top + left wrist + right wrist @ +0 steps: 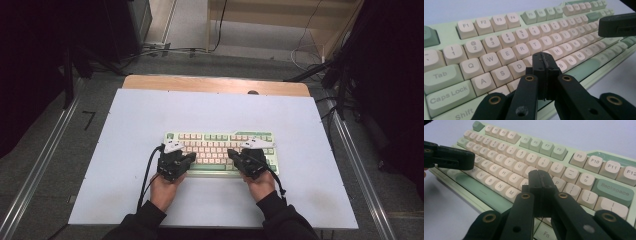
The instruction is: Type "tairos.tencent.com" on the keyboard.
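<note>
Centrally on the white board (125, 150), both grippers' fingers, left (544, 61) and right (539, 178), are pressed together over the keyboard (220, 137).

The pale-green plastic keyboard (220, 150) carries cream keys (darker green modifiers). It lies on a white table sheet (150, 115). Both grippers are black.
</note>
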